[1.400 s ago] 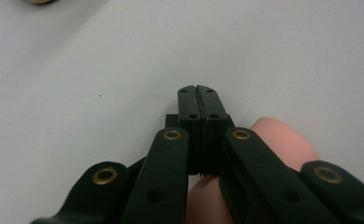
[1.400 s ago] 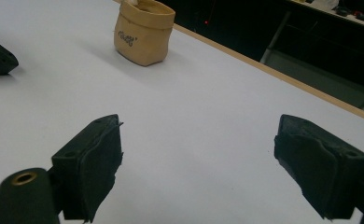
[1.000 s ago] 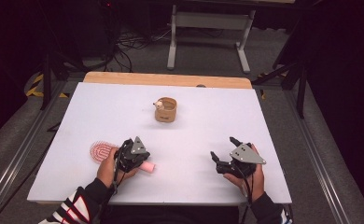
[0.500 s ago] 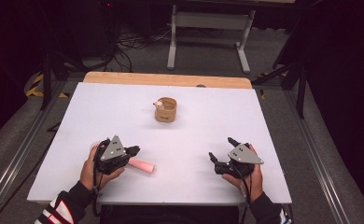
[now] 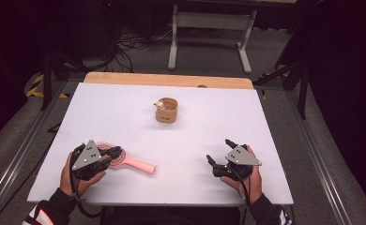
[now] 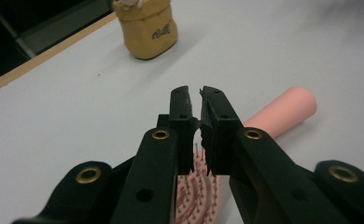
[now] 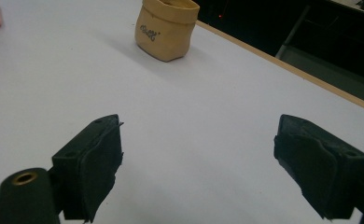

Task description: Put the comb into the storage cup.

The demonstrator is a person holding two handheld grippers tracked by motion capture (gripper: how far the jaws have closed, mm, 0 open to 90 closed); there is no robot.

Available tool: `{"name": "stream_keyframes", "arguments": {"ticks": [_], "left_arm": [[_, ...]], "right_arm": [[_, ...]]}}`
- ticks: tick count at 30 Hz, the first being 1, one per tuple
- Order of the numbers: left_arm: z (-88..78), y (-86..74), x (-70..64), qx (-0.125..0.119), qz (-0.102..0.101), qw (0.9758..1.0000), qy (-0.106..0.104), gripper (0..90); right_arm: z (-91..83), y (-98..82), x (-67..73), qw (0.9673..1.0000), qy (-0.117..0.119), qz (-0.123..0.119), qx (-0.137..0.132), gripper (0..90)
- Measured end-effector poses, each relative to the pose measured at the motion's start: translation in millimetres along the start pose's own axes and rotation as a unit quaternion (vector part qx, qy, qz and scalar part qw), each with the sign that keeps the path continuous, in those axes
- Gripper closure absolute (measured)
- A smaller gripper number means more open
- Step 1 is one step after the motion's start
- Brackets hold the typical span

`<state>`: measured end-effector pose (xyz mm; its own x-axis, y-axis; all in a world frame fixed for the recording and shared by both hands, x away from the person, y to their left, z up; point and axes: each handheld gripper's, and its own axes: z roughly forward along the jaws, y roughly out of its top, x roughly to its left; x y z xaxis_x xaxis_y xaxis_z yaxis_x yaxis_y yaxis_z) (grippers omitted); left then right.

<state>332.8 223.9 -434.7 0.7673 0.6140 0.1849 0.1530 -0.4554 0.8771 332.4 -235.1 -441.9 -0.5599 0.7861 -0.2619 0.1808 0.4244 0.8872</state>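
Observation:
A pink hairbrush (image 5: pixel 133 163) lies flat on the white table (image 5: pixel 115 117) at the front left, handle (image 6: pixel 283 111) pointing right. My left gripper (image 5: pixel 116 151) hovers over the brush's round bristled head (image 6: pixel 199 189), jaws shut with nothing between them. In the left gripper view my left gripper (image 6: pixel 195 95) points towards the handle. My right gripper (image 5: pixel 218 151) rests at the front right, open and empty. In its own view my right gripper (image 7: pixel 199 154) has only bare table between the fingers. A small tan pouch (image 5: pixel 166 110) stands upright at mid-table.
The tan pouch (image 6: pixel 146 28) holds a small pale object at its rim, and it also stands ahead of the right gripper (image 7: pixel 167 30). A wooden strip (image 5: pixel 167 79) runs along the table's far edge. Metal stand legs (image 5: pixel 209 37) and cables lie on the floor beyond.
My left gripper has slid left along the brush, from over the handle to over the head. The brush has stayed put. The right gripper has barely shifted.

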Motion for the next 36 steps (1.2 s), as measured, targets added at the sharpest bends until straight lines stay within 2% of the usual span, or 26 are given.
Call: {"name": "stream_keyframes", "arguments": {"ticks": [4, 9, 14, 18, 22, 24, 26, 30, 32, 34, 35, 36], "left_arm": [[-12.0, -12.5, 5.3, -0.005, -0.013, 0.9997, 0.018, 79.9], [-20.8, -21.1, 8.1, -0.016, -0.016, 0.9994, 0.026, 76.7], [-28.9, -30.5, 10.4, -0.024, -0.016, 0.9994, 0.020, 73.3], [-31.4, -36.4, 9.6, -0.021, -0.009, 0.9996, 0.014, 68.7], [-31.1, -39.5, 8.4, -0.020, -0.007, 0.9995, 0.021, 62.8], [-31.3, -39.7, 9.4, -0.024, -0.012, 0.9995, 0.019, 61.3], [-30.7, -39.7, 9.0, -0.027, -0.011, 0.9994, 0.021, 55.8], [-29.3, -41.2, 9.6, -0.025, -0.019, 0.9991, 0.028, 39.1], [-29.3, -41.6, 9.6, -0.024, -0.019, 0.9989, 0.035, 35.9], [-29.3, -42.4, 10.5, -0.023, -0.028, 0.9986, 0.037, 25.9], [-29.3, -42.4, 10.5, -0.023, -0.028, 0.9986, 0.037, 22.1], [-28.6, -42.7, 10.6, -0.025, -0.031, 0.9985, 0.038, 22.1]], "right_arm": [[1.7, 1.1, 2.7, 0.9999, 0.010, 0.001, 0.002, 15.7], [4.9, 2.5, 4.8, 0.9998, 0.019, 0.002, 0.009, 15.8], [10.0, 7.5, 10.0, 0.9991, 0.038, 0.003, 0.018, 15.4], [20.1, 18.6, 19.5, 0.9973, 0.067, 0.004, 0.029, 14.6], [29.9, 30.0, 28.4, 0.9952, 0.090, 0.005, 0.037, 11.8], [32.0, 32.6, 31.0, 0.9948, 0.095, 0.003, 0.037, 11.7], [36.4, 37.7, 36.2, 0.9935, 0.108, 0.000, 0.034, 11.5], [47.7, 50.1, 51.5, 0.9903, 0.134, -0.017, 0.033, 11.2], [49.0, 51.6, 53.4, 0.9898, 0.137, -0.018, 0.032, 11.2], [54.1, 56.6, 60.0, 0.9878, 0.151, -0.022, 0.032, 11.2], [54.1, 56.6, 60.0, 0.9878, 0.151, -0.022, 0.032, 11.2], [55.4, 58.1, 62.2, 0.9872, 0.154, -0.023, 0.033, 11.2]]}}
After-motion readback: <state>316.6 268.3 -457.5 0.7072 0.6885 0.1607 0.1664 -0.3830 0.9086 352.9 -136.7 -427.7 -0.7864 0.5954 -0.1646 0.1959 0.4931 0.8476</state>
